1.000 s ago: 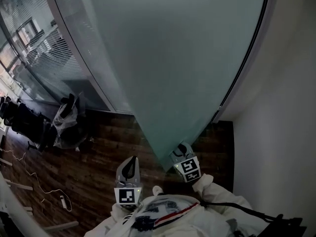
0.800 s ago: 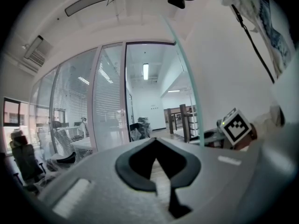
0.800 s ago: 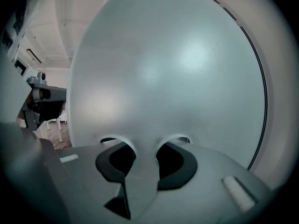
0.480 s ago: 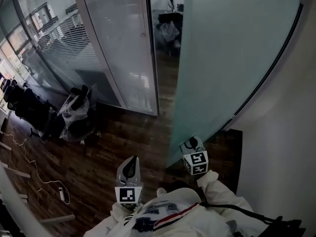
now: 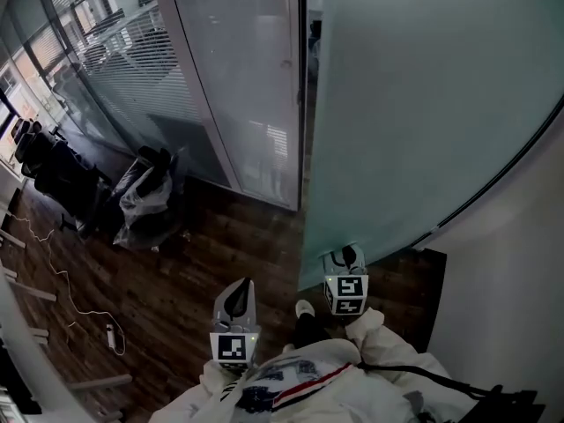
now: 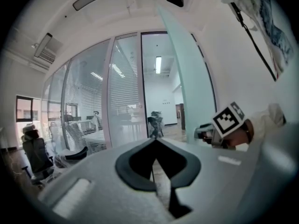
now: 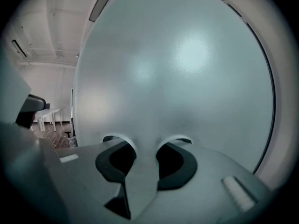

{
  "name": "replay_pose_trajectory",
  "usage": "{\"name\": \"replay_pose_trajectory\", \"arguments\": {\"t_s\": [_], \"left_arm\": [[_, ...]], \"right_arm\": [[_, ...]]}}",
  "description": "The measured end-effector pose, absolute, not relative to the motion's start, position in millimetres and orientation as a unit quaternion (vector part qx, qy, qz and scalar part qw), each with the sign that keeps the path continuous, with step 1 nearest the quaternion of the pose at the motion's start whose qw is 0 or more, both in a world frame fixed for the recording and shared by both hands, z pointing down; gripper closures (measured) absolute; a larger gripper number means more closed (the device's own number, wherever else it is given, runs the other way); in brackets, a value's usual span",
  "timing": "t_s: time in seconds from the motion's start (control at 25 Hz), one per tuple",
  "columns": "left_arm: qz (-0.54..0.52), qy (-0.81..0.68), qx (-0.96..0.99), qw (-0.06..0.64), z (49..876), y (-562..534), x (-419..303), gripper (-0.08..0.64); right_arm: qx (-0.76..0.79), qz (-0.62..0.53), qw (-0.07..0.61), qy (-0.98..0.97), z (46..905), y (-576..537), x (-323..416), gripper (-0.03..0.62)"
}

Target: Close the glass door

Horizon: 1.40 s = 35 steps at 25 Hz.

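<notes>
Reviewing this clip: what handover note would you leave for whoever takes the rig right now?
Grippers: left tongs shut, empty, off the door. The right tongs are open with nothing between them, tips at or against the frosted glass door, low near its free edge.
Door: ajar; a gap shows between its edge and the fixed glass panel.
Left to do: push until that gap closes.

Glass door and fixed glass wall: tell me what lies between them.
Nothing solid: an open gap separates the glass door from the fixed glass wall. The left gripper view shows it best, with a lit room beyond.
</notes>
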<state>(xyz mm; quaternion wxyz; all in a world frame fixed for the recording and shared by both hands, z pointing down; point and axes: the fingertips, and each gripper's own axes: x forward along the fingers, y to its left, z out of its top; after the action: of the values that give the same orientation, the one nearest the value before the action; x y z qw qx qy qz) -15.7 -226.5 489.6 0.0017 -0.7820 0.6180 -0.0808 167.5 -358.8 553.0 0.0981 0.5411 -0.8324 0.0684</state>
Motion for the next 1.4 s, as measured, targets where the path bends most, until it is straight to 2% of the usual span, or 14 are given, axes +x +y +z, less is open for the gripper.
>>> {"name": "replay_pose_trajectory", "arguments": {"t_s": [0.52, 0.92, 1.28, 1.4], "left_arm": [[-0.09, 0.655, -0.75, 0.004, 479, -308, -42, 0.558], [-0.091, 0.689, -0.718, 0.021, 475, -363, -56, 0.558], [-0.08, 0.679, -0.73, -0.019, 497, -411, -73, 0.558], [-0.076, 0.657, -0.75, -0.011, 504, -448, -85, 0.558]], "right_arm": [[0.577, 0.064, 0.099, -0.808, 554, -442, 146, 0.472], [0.587, 0.044, 0.062, -0.806, 540, -489, 132, 0.472], [0.61, 0.043, 0.068, -0.788, 543, -532, 131, 0.471], [0.614, 0.044, 0.063, -0.786, 545, -548, 125, 0.471]]}}
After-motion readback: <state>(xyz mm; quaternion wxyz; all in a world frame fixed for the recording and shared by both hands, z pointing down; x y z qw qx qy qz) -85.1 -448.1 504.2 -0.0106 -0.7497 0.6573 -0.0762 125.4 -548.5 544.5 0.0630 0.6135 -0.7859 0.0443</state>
